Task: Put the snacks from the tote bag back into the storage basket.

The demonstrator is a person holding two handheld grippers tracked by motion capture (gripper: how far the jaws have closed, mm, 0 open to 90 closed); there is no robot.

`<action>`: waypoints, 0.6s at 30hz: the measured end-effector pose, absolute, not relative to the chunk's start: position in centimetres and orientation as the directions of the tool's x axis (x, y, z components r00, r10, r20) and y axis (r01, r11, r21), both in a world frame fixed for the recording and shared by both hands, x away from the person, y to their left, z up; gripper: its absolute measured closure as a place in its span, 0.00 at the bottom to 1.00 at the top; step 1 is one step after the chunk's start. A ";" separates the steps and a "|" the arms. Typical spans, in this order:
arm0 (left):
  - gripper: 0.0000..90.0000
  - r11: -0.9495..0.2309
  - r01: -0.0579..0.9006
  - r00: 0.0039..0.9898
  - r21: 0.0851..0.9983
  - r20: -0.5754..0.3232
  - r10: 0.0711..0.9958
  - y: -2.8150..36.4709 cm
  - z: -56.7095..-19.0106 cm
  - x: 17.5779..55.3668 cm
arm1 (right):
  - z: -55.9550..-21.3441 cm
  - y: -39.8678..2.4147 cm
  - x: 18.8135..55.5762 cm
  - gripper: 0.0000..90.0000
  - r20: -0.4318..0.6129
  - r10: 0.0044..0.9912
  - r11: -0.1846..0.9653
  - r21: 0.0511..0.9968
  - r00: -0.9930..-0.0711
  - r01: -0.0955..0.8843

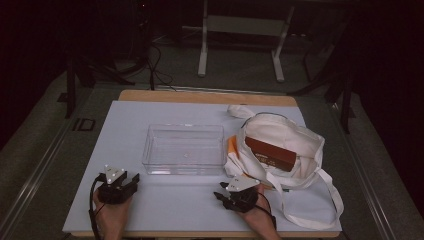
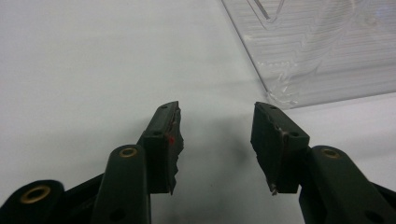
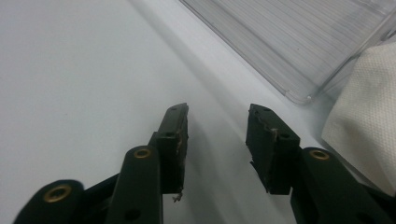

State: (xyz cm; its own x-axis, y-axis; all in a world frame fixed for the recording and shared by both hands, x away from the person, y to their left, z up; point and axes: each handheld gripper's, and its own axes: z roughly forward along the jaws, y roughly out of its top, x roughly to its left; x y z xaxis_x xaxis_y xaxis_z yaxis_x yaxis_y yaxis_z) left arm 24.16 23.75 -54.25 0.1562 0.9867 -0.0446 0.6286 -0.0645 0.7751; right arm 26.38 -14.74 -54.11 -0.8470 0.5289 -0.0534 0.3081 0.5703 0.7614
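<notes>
A clear plastic bin (image 1: 184,148) sits empty in the middle of the white table (image 1: 150,210). To its right lies a white cloth tote bag (image 1: 295,145) with a brown box (image 1: 270,153) and something orange (image 1: 232,148) inside. My left gripper (image 1: 131,181) rests near the front left, open, nothing between its jaws. In the left gripper view the bin's corner (image 2: 285,98) lies just ahead of the left gripper (image 2: 216,126). My right gripper (image 1: 220,192) rests in front of the bag, open and empty. The right gripper (image 3: 217,128) points toward the bin's edge (image 3: 299,93) and the bag's cloth (image 3: 369,121).
The bag's long straps (image 1: 320,210) trail toward the front right edge of the table. Beyond the table is grey carpet with a white frame stand (image 1: 240,30) and cables (image 1: 155,65). Bare table surface lies between the grippers.
</notes>
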 end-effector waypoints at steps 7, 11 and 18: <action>0.61 -0.068 0.623 0.171 0.779 -0.051 0.984 23.8 -54.2 24.1 | -54.1 -14.8 26.3 0.66 -0.057 0.524 0.568 0.767 -0.850 0.298; 0.61 -0.074 0.613 0.176 0.786 -0.045 0.983 23.7 -54.2 24.0 | -54.0 -14.9 26.5 0.66 -0.045 0.528 0.561 0.768 -0.848 0.309; 0.61 -0.081 0.618 0.180 0.782 -0.041 0.983 23.7 -54.2 24.1 | -53.4 -14.8 26.4 0.64 -0.057 0.520 0.579 0.757 -0.852 0.302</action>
